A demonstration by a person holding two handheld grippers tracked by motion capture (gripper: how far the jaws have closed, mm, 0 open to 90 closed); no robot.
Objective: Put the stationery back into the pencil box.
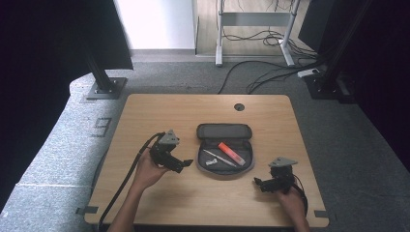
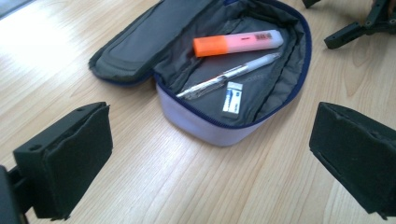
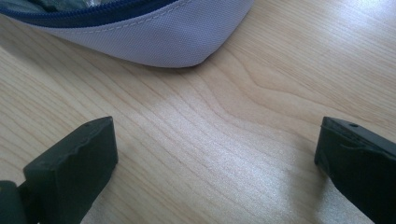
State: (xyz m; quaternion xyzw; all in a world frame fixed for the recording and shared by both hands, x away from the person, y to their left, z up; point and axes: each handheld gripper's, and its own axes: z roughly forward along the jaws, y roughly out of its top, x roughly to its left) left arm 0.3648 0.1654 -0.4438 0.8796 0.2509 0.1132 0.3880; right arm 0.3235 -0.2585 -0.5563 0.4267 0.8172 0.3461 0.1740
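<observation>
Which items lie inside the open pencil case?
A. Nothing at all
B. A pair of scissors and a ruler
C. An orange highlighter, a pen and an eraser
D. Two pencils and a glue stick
C: the left gripper view shows the orange highlighter, the pen and the eraser lying inside the open pencil case.

High view: above the person's side, facing forward and down over the whole desk [image 1: 208, 193].
Left gripper view: low and close, looking between its jaws into the open pencil case [image 2: 210, 126].
Right gripper view: nearly at desk level, facing the case's outer wall.
Shared: pencil case, desk.
</observation>
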